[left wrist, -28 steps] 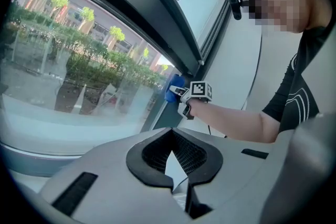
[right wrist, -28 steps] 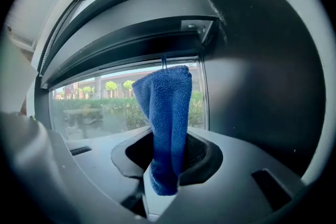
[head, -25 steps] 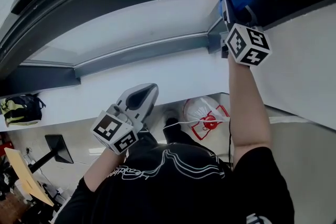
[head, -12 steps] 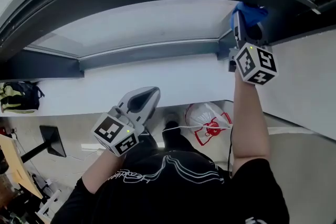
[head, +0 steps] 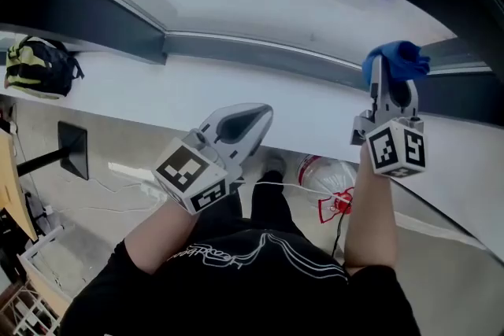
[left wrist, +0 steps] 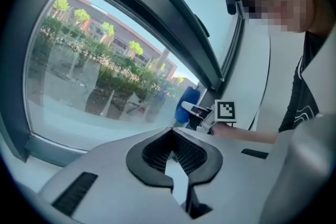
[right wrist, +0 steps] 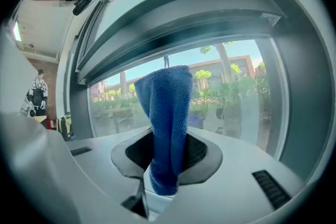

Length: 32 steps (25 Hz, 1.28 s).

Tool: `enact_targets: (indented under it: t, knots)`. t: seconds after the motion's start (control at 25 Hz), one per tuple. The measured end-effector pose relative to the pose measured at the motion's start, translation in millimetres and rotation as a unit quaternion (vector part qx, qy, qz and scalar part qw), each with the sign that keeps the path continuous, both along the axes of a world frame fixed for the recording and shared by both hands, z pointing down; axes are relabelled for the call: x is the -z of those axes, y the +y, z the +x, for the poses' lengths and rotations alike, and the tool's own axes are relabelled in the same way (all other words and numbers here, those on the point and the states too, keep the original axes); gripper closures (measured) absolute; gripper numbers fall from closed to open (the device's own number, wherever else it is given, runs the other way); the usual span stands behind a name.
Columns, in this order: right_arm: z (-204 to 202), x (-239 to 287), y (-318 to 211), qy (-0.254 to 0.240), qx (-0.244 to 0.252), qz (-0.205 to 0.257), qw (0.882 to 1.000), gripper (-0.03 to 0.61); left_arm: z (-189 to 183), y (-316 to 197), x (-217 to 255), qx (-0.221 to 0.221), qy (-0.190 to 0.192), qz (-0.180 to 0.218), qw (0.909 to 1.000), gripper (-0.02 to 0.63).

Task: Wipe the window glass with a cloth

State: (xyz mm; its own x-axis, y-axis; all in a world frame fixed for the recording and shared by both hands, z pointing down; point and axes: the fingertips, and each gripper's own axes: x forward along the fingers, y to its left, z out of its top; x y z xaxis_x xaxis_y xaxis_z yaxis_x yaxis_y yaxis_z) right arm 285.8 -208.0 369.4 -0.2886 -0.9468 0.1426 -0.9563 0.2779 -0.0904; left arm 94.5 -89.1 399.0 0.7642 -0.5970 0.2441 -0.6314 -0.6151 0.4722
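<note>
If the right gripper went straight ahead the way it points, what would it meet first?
Likely the window glass, with the blue cloth held in the right gripper touching first; the gap is unclear.

Blue cloth: lower end hidden inside right gripper jaws. Plastic bag: partly occluded by forearm.

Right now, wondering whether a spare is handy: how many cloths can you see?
1. The blue cloth is clamped in the right tongs, held up before the window glass. The left tongs are shut and empty; any other cloth would be out of view.
</note>
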Motion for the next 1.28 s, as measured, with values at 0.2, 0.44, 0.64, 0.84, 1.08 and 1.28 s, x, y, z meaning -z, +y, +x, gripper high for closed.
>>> enact_targets:
  t: [0.2, 0.44, 0.64, 0.84, 1.08, 1.28]
  knots:
    - [-105, -22, 7, -0.001, 0.058, -0.009, 0.998, 0.486, -70, 2, -14, 0.041, 0.006, -0.002, 0.9992, 0.609]
    - [-225, -65, 10, -0.01, 0.118, -0.026, 0.993, 0.485, -167, 6, -33, 0.079, -0.005, -0.005, 0.9968, 0.609]
    - [-333, -77, 4, -0.012, 0.17, -0.022, 0.985, 0.485, -243, 8, -40, 0.116, -0.011, -0.011, 0.9932, 0.609]
    - [-439, -68, -10, -0.012, 0.223, -0.007, 0.975, 0.485, -300, 10, -35, 0.131, -0.016, -0.006, 0.9912, 0.609]
    - [-526, -64, -39, -0.003, 0.247, 0.005, 0.969, 0.486, -355, 16, -36, 0.149, -0.021, -0.007, 0.9885, 0.609]
    - [-550, -61, -71, -0.004, 0.22, 0.01, 0.976, 0.485, -381, 18, -46, 0.16, -0.02, -0.015, 0.9868, 0.609]
